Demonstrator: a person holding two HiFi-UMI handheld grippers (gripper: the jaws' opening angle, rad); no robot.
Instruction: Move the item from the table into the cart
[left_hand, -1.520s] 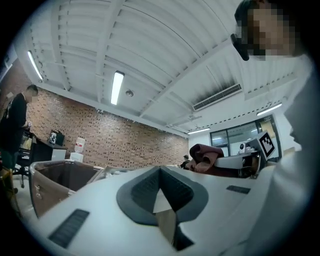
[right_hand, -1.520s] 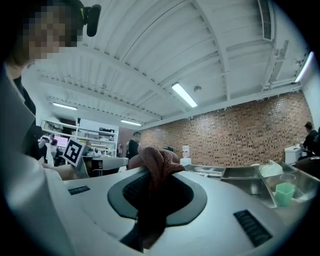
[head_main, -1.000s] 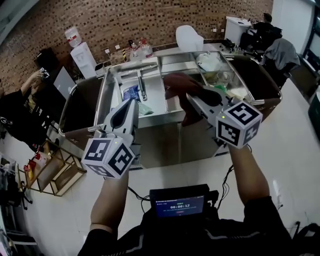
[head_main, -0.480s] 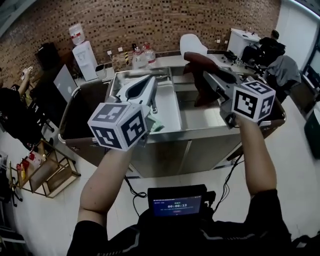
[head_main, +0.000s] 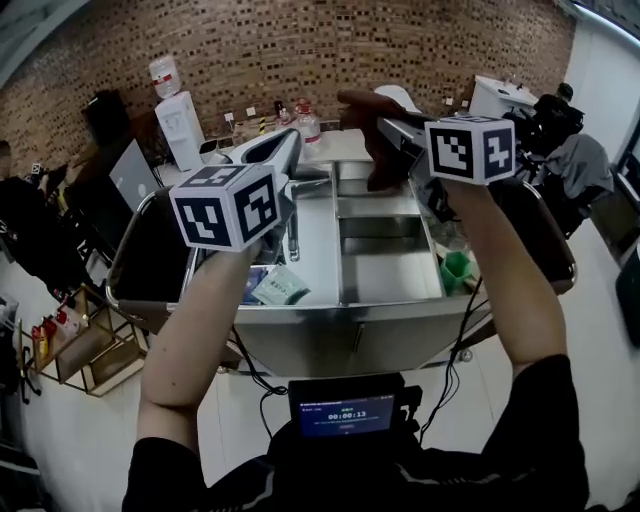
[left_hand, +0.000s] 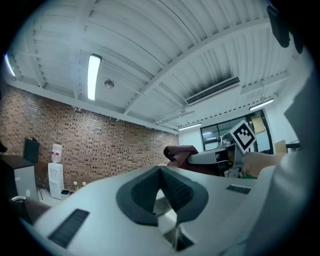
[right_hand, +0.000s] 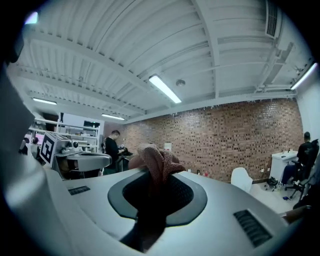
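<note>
The right hand-held gripper (right_hand: 157, 172) has its jaws pressed together on a red-brown knitted cloth (right_hand: 159, 161). The cloth stands up between the dark pads in a bunched fold, and a part of it goes down between them. In the head view this right hand-held gripper (head_main: 386, 127) is lifted high on a stretched arm. The cloth (head_main: 372, 160) hangs from its tip in the air, over the far end of the steel cart (head_main: 310, 235), and touches nothing else.

The left hand-held gripper (left_hand: 161, 172) has its jaws together at the tips, and nothing is between them. It is also raised and points up toward the ceiling. In the head view the left hand-held gripper (head_main: 285, 150) is beside the right one, at about the same height, and the two are apart from each other.

Under both arms the steel cart is divided into several compartments. A blue and white packet (head_main: 278, 288) lies in the near left part. A small green thing (head_main: 457, 270) sits at the right edge; I cannot tell what it is. A dark bin (head_main: 150, 250) hangs on the left side of the cart.

A small screen (head_main: 345, 412) is at the person's chest. Farther back, a water dispenser (head_main: 180, 125) stands at the brick wall (head_main: 300, 45).
</note>
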